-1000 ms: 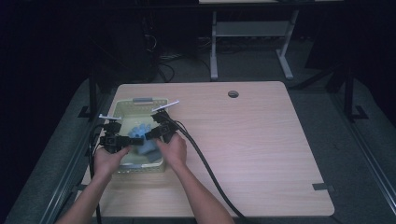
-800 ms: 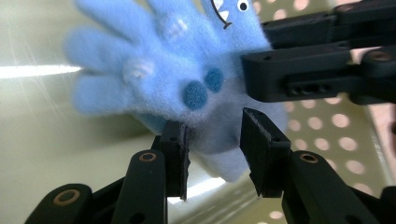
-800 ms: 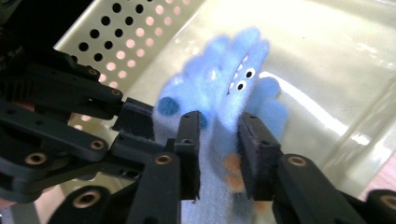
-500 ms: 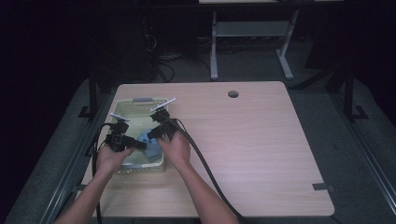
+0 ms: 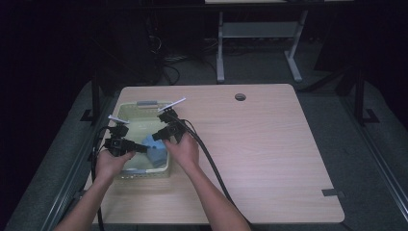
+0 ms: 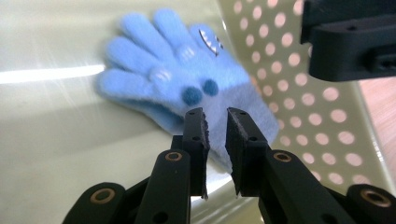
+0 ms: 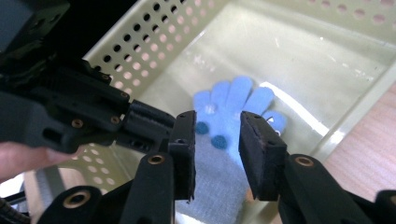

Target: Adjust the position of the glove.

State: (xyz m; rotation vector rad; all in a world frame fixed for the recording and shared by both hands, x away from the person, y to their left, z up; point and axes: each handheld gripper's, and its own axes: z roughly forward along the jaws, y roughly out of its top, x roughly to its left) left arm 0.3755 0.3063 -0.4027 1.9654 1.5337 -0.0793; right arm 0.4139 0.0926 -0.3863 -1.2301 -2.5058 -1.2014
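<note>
One light-blue fuzzy knitted glove (image 6: 187, 88) with darker blue dots is seen lying flat on the floor of one pale-green perforated plastic basket (image 5: 126, 110) at the left of one wooden table (image 5: 269, 154). Two grippers are held over it: the left gripper (image 6: 217, 123) with jaws drawn nearly together, empty after just closing; the right gripper (image 7: 217, 135) with jaws parted, just opening, gripping nothing.

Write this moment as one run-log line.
left tongs: shut, empty | right tongs: opening, empty | blue glove: lying in basket
</note>
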